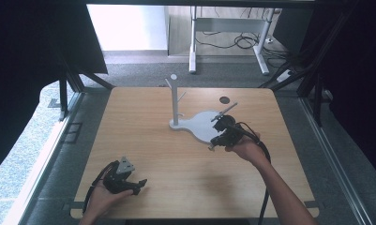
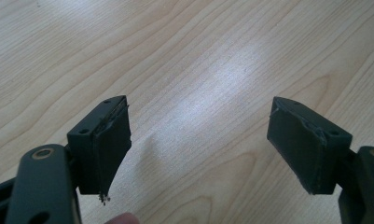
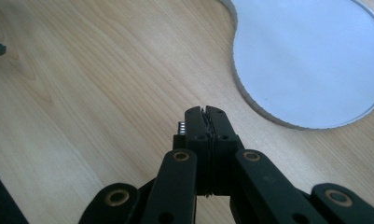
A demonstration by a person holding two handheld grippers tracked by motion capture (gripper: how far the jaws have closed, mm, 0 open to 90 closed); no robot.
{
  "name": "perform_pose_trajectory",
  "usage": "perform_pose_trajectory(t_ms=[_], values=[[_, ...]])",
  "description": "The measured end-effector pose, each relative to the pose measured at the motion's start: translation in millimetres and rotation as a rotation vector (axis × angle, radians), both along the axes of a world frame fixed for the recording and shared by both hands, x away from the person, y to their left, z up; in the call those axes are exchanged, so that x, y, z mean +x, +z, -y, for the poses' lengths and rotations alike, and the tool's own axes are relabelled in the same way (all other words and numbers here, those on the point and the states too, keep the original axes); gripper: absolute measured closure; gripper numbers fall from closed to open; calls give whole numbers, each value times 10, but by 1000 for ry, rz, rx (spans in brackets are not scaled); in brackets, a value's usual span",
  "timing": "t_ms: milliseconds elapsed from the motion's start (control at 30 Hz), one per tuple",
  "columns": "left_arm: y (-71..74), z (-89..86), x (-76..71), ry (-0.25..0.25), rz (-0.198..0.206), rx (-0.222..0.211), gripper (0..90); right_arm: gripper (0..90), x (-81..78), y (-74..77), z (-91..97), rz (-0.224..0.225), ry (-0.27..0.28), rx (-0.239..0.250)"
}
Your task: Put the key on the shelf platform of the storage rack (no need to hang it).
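On the near left of the wooden surface (image 1: 176, 159), the left hand (image 1: 99, 199) holds the left tongs (image 1: 138, 185), which lie low over bare wood and point toward the right. In the left gripper view their 2 black jaws stand wide apart with nothing between them, only pale wood grain beneath; the pad (image 2: 111, 149) on the left jaw looks frayed along its edge.

Toward the middle of the surface stands a white stand (image 1: 195, 125): a flat, rounded base with a thin upright post (image 1: 174, 101) rising from its narrow left end, 2 short pegs branching off near the top. A dark round spot (image 1: 224, 100) sits on the wood behind the base, apart from it.

On the right, the right hand (image 1: 246, 147) holds the right tongs (image 1: 213, 146) at the near edge of the base. In the right gripper view (image 3: 206, 112) the jaws are pressed together, tips over bare wood just beside the curved rim of the base (image 3: 310, 60). A small ridged metallic piece (image 3: 180, 127) shows against the left jaw's tip; whether it is gripped cannot be told.
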State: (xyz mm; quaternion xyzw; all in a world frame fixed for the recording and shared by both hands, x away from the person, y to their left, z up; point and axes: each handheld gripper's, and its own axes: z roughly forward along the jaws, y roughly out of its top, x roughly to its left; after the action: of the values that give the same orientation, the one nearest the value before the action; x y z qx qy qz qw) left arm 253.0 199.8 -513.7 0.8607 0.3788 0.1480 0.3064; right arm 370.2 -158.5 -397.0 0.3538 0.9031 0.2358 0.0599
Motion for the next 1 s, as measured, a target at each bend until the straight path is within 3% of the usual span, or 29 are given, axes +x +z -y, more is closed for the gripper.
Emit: perform_pose_trajectory(t_ms=[700,1000], values=[[-20,-11,11,3,-7,1,216,894,480,12,126,-14,-72,17],[-27,-24,17,9,-10,2,216,894,713,-80,98,-24,-91,16]])
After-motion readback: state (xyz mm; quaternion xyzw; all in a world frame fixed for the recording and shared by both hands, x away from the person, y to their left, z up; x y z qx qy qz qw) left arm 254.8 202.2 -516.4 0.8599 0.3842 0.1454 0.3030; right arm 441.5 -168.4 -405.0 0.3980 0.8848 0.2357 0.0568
